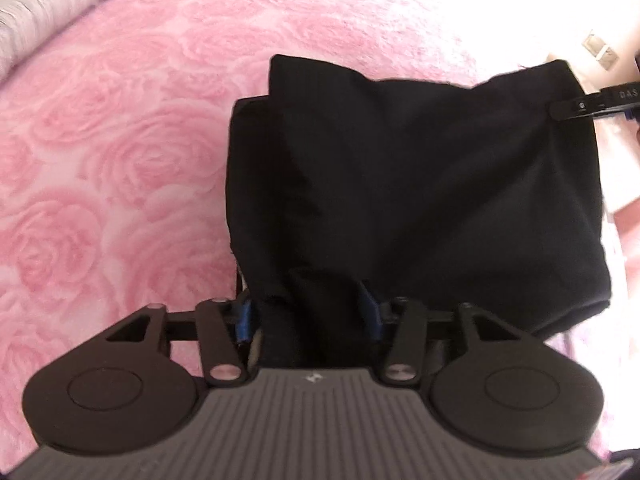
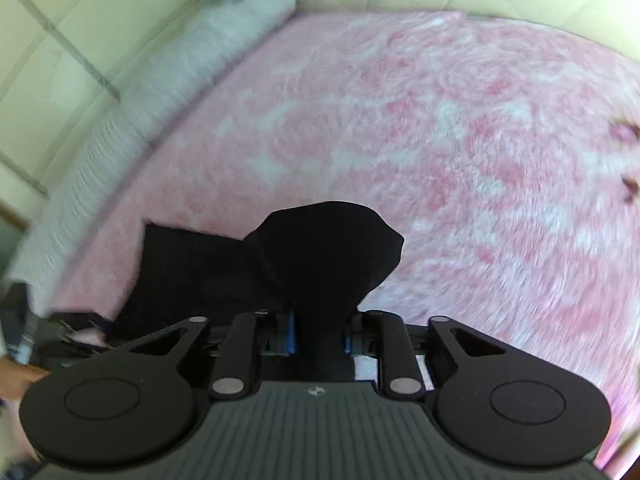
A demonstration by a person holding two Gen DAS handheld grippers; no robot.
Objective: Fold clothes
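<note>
Left hand-held gripper: jaws closed down on a bunched edge of the black garment, blue pads partly showing either side of the cloth. Right hand-held gripper: likewise clamped on a gathered corner of the same garment, fabric rising as a peak straight ahead of the fingers

Location: garment is over the pink rose-patterned blanket on the bed, partly folded; whether the bulk rests on the blanket or hangs just above it cannot be told. Grey fluffy throw runs along the far edge, apart from the work. Cream padded wall behind

Key relation: in the left wrist view the cloth spreads forward and to the right of the left grip, long axis running across toward the right gripper's finger, which meets the far right corner. Each hand thus holds one end of the same edge; neither is clearly nearer the free body

Judgement: next fold likely carries this held edge forward over the rest. Right view is motion-blurred
</note>
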